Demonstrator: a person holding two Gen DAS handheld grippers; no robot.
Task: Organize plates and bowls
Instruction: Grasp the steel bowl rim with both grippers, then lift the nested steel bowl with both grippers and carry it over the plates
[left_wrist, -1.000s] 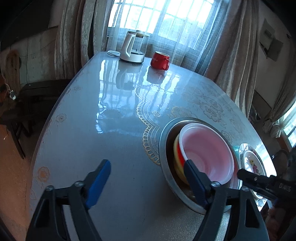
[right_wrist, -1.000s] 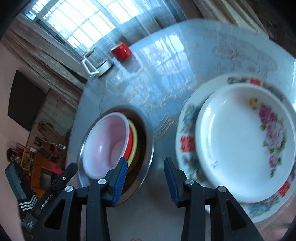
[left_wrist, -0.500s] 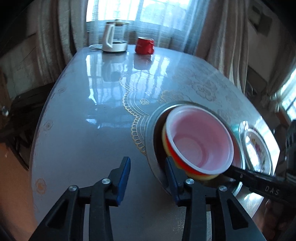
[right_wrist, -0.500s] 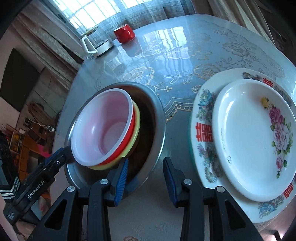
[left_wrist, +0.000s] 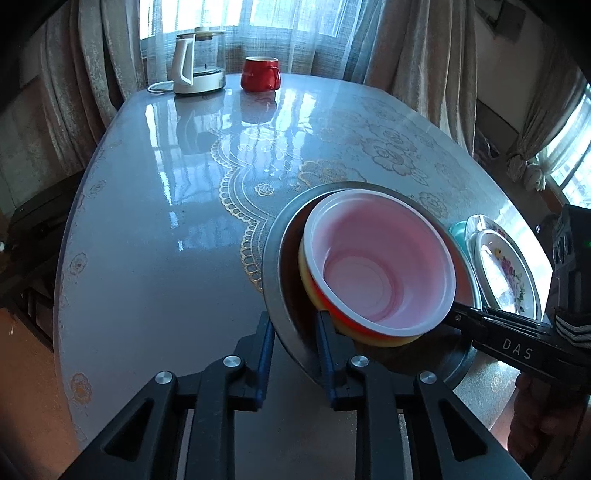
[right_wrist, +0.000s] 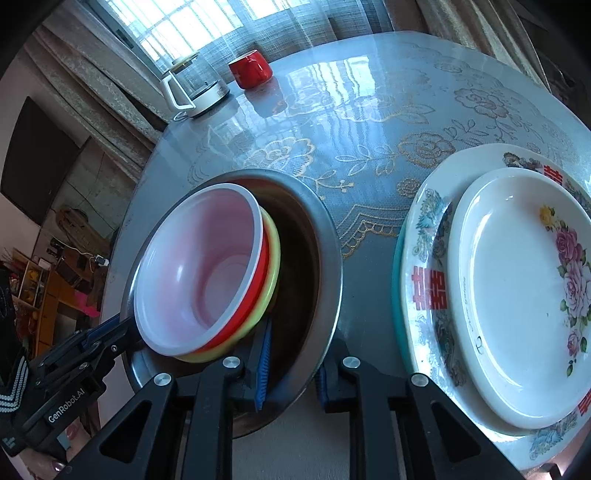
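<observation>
A large steel bowl (left_wrist: 273, 258) (right_wrist: 328, 254) holds nested bowls, tilted: a red bowl with a pale pink inside (left_wrist: 384, 266) (right_wrist: 207, 269) in a yellow bowl (left_wrist: 380, 341) (right_wrist: 273, 254). My left gripper (left_wrist: 293, 341) straddles the steel bowl's near rim, one finger inside and one outside, jaws narrowed. My right gripper (right_wrist: 293, 363) straddles the rim on the opposite side likewise. Whether either clamps the rim is unclear. A stack of flowered plates (right_wrist: 517, 295) (left_wrist: 506, 266) lies right of the steel bowl.
A red mug (left_wrist: 258, 74) (right_wrist: 251, 68) and a glass kettle (left_wrist: 197, 62) (right_wrist: 192, 86) stand at the table's far edge by the curtained window. A teal plate rim (right_wrist: 397, 306) shows under the plate stack. The table's near edge lies just below both grippers.
Both grippers have moved onto the steel bowl's rim from opposite sides. The left gripper's jaws have narrowed from wide open. The nested bowls now tilt more.
</observation>
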